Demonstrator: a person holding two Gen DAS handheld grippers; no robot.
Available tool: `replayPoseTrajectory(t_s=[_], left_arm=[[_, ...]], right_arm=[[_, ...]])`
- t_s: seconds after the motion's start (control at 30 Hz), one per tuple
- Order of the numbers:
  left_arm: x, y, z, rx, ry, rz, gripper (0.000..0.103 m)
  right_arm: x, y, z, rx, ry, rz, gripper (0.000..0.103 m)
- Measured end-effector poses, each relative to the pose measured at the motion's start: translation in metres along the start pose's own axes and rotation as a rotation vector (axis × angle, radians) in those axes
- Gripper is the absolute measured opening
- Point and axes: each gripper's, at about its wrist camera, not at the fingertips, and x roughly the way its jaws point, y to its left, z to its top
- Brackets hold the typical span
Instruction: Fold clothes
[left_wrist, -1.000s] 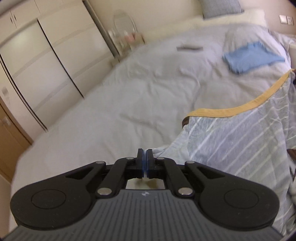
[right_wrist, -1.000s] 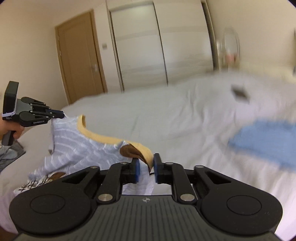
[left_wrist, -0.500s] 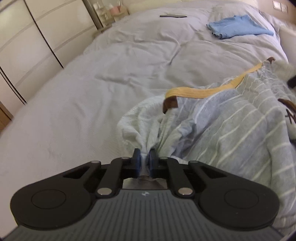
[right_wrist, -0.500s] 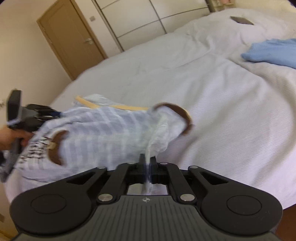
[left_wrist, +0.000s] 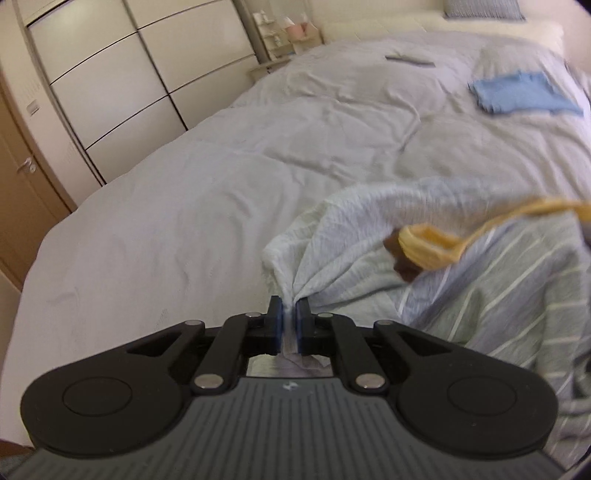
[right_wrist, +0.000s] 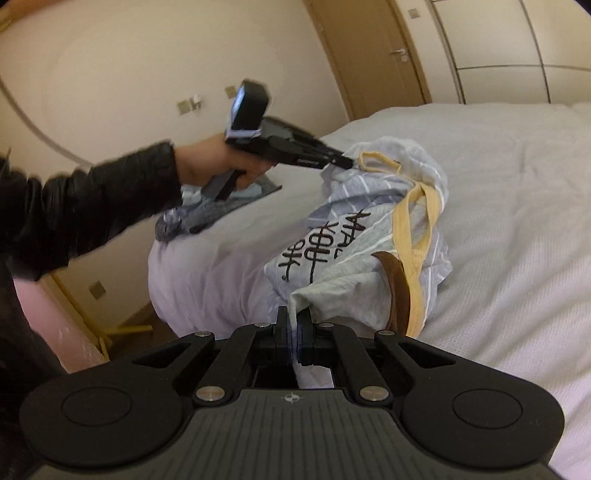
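Observation:
A pale blue striped shirt (left_wrist: 491, 280) with yellow trim (left_wrist: 428, 245) lies bunched on the bed (left_wrist: 177, 229). My left gripper (left_wrist: 289, 309) is shut on a gathered edge of it. In the right wrist view the same shirt (right_wrist: 354, 236) shows black printed characters and a brown band. My right gripper (right_wrist: 294, 318) is shut on a pale fold at its near side. The left gripper (right_wrist: 349, 161), held by a hand in a black sleeve, pinches the shirt's far top edge. The cloth sags loosely between the two grips.
A folded blue garment (left_wrist: 524, 94) and a dark flat object (left_wrist: 408, 59) lie far up the bed. A grey garment (right_wrist: 207, 216) sits at the bed's corner under the left hand. A wardrobe (left_wrist: 122, 77) and a door (right_wrist: 369, 55) line the walls.
My right gripper has closed on the shirt's edge and swung left towards the left hand. The shirt, stretched out before, is now bunched between the two grippers. The left gripper shifted with its hold.

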Motion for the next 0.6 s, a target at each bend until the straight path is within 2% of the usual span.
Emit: replayPoseTrajectory(t_s=[0.13, 0.33, 0.43, 0.6], left_arm=[[-0.001, 0.000, 0.024, -0.022, -0.063, 0.017, 0.005], [-0.009, -0.003, 0.077, 0.010, -0.168, 0.071, 0.004], [-0.037, 0.006, 0.106, 0.000, -0.255, 0.130, 0.004], [-0.121, 0.019, 0.129, -0.071, -0.418, 0.269, 0.004]], right_arm=[[-0.022, -0.014, 0.019, 0.045, -0.089, -0.023, 0.003], [-0.072, -0.050, 0.037, 0.172, -0.302, -0.153, 0.003], [-0.109, -0.067, 0.053, 0.204, -0.410, -0.256, 0.002], [-0.167, -0.058, 0.083, 0.105, -0.554, -0.433, 0.002]])
